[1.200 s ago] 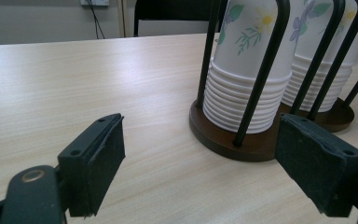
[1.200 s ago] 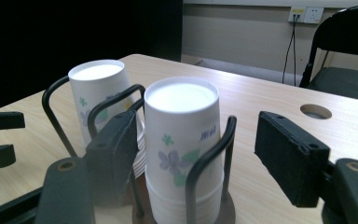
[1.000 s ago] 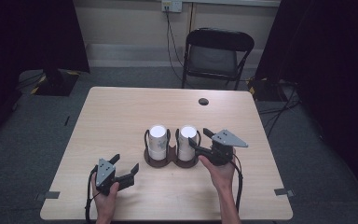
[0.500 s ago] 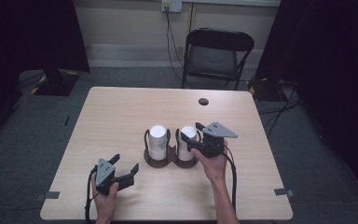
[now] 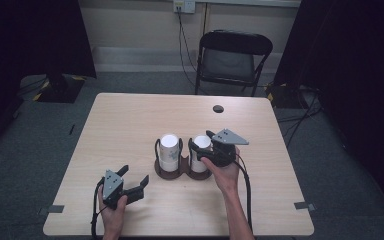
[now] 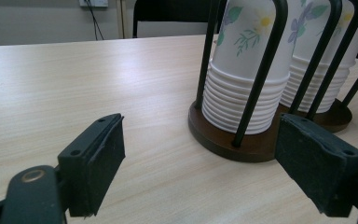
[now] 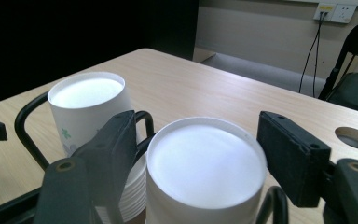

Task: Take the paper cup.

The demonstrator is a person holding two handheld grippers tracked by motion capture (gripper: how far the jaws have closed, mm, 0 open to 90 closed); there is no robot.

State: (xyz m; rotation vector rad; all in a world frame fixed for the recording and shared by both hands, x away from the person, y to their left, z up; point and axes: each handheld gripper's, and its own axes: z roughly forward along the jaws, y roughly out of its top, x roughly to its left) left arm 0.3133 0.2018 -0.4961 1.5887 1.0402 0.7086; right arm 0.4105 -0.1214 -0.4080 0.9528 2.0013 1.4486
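A dark brown two-post cup holder (image 5: 172, 173) with black wire loops stands mid-table and carries two stacks of white flowered paper cups. My right gripper (image 5: 200, 140) sits at the top of the right stack (image 5: 198, 161). Its jaws have just been opening and now stand on either side of that stack's top cup (image 7: 205, 168) without gripping it. The left stack (image 5: 169, 147) (image 7: 86, 93) stands free beside it. My left gripper (image 5: 135, 175) rests open near the front left of the table, pointing at the holder's base (image 6: 223, 142) and the nearer stack (image 6: 247, 70), with nothing between its pads.
The table (image 5: 130, 125) has a round cable hole (image 5: 218, 108) near its far edge. A black folding chair (image 5: 232, 55) stands behind the table. Bare wood lies to the left and behind the holder.
My right gripper has moved left from beside the holder to the right stack's top, and its jaws stand wider. The left gripper has stayed put.
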